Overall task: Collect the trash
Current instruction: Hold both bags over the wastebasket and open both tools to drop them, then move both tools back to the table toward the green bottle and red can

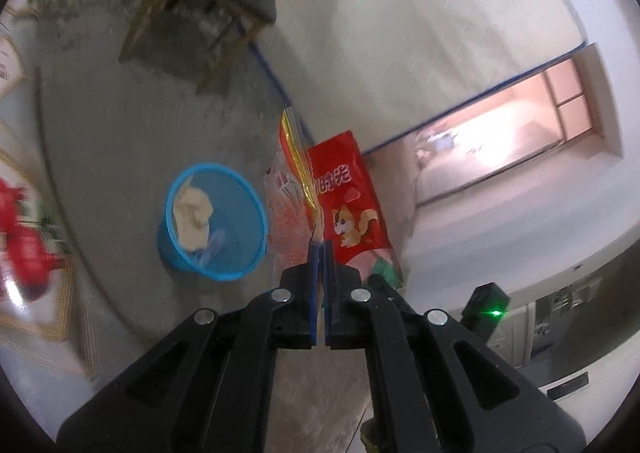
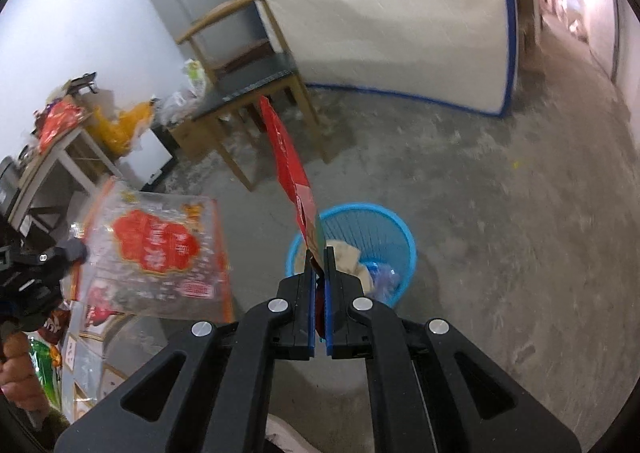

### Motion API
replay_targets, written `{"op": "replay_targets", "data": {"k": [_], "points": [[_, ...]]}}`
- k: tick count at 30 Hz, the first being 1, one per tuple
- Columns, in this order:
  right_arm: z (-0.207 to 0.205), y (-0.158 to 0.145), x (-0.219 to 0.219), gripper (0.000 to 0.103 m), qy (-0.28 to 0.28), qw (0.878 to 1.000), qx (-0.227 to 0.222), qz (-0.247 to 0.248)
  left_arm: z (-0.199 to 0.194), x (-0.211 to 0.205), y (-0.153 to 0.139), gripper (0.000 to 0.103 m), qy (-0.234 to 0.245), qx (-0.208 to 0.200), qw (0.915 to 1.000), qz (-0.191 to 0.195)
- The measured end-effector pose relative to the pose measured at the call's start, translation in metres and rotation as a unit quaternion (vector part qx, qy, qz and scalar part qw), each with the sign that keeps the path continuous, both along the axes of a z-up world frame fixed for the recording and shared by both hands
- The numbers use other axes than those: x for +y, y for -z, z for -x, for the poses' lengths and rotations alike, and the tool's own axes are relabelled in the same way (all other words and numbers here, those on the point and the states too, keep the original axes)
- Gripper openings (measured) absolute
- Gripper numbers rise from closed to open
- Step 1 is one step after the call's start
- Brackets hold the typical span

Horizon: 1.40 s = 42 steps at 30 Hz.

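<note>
Left hand-held gripper (image 1: 320,249) — jaws clamped on a clear plastic bag (image 2: 160,249) with a red scalloped label, its print too blurred to read. Right hand-held gripper (image 2: 319,253) — jaws clamped on a red packet (image 1: 352,205) bearing white Chinese characters and a cartoon squirrel. Both items hang above the concrete floor (image 2: 500,233), near a blue mesh bin (image 2: 360,221) holding crumpled paper.

Glossy plastic wrapper (image 2: 160,253), rough concrete floor (image 2: 500,253)
</note>
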State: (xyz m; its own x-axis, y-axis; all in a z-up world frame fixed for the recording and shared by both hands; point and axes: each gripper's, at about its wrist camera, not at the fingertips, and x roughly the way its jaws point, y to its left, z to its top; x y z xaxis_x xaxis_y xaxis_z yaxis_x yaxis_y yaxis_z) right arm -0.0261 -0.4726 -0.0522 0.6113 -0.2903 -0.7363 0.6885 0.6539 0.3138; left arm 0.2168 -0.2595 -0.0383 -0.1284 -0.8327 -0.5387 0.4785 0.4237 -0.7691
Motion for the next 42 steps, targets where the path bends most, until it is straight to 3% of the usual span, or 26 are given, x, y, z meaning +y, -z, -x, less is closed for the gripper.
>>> {"op": "replay_targets", "data": {"k": [8, 13, 17, 20, 22, 25, 32, 42], "points": [[-0.013, 0.065, -0.048, 0.004, 0.022, 0.997, 0.038, -0.067, -0.006, -0.087, 0.057, 0.001, 0.032, 0.007, 0.9943, -0.101], [-0.036, 0.101, -0.078, 0.005, 0.038, 0.995, 0.055, -0.078, -0.018, -0.132, 0.091, 0.003, 0.017, 0.01, 0.9886, -0.149], [-0.059, 0.148, -0.104, 0.011, 0.041, 0.99, 0.071, -0.115, -0.028, -0.149, 0.117, 0.034, -0.003, 0.009, 0.9828, -0.185], [-0.06, 0.167, -0.109, 0.015, 0.051, 0.987, 0.091, -0.124, -0.029, -0.143, 0.123, 0.039, -0.012, 0.035, 0.9814, -0.188], [-0.054, 0.168, -0.109, 0.017, 0.053, 0.987, 0.086, -0.124, -0.028, -0.134, 0.116, 0.045, -0.015, 0.032, 0.9822, -0.184], [-0.043, 0.165, -0.108, 0.029, 0.06, 0.988, 0.08, -0.114, -0.028, -0.121, 0.099, 0.051, -0.022, 0.012, 0.9839, -0.177], [-0.009, 0.151, -0.1, 0.036, 0.069, 0.989, 0.067, -0.111, -0.024, -0.087, 0.055, 0.06, -0.04, -0.005, 0.9873, -0.154], [0.013, 0.095, -0.056, 0.065, 0.026, 0.996, 0.064, -0.05, 0.02, -0.009, -0.002, 0.07, -0.051, -0.071, 0.9879, -0.128]]}}
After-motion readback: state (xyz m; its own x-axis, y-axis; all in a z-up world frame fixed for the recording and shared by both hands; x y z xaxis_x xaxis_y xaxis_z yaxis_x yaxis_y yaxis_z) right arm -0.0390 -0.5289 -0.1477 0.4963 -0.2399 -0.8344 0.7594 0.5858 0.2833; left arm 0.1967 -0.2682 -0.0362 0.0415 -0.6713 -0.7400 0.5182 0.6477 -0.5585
